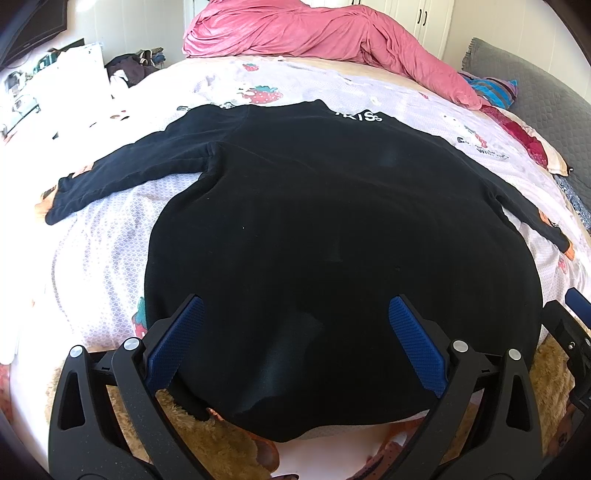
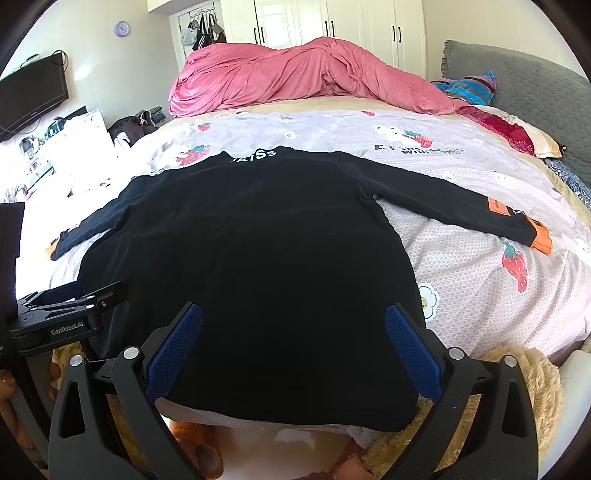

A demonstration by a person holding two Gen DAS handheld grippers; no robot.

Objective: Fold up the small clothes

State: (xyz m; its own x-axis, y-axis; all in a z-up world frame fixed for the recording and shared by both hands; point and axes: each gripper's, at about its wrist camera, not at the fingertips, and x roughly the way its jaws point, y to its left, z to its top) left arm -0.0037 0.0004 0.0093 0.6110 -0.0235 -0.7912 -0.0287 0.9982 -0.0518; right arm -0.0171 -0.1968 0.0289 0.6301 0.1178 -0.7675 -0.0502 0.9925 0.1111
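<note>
We see a black long-sleeved shirt (image 1: 332,221) spread flat on the bed (image 2: 480,266), its hem nearest us at the bed's edge and its collar, printed with white letters, pointing away toward the far side. Both sleeves (image 2: 443,199) stretch outward; the one on the right in the right wrist view carries an orange patch and ends in an orange cuff (image 2: 541,238). The bed is covered with a pale lilac sheet printed with strawberries and cartoon animals. Our left gripper (image 1: 295,332) hangs above the hem with its blue-padded fingers (image 1: 417,343) spread wide, holding nothing. Our right gripper (image 2: 293,336) is over the hem further to the right, its fingers (image 2: 173,350) likewise apart and empty. In the right wrist view the left gripper shows at the left edge beside the shirt's side. Beyond the shirt a crumpled pink duvet (image 2: 303,74) is heaped across the far part of the bed, well apart from the collar. A striped cloth (image 2: 469,88) and a grey quilted headboard (image 2: 528,92) lie to the right of it, with a red patterned pillow (image 2: 506,129) nearby. White wardrobes (image 2: 332,22) stand behind the bed, and a dark television (image 2: 31,96) hangs on the left wall. A brown fuzzy rug (image 2: 535,376) lies below the bed's near edge.
</note>
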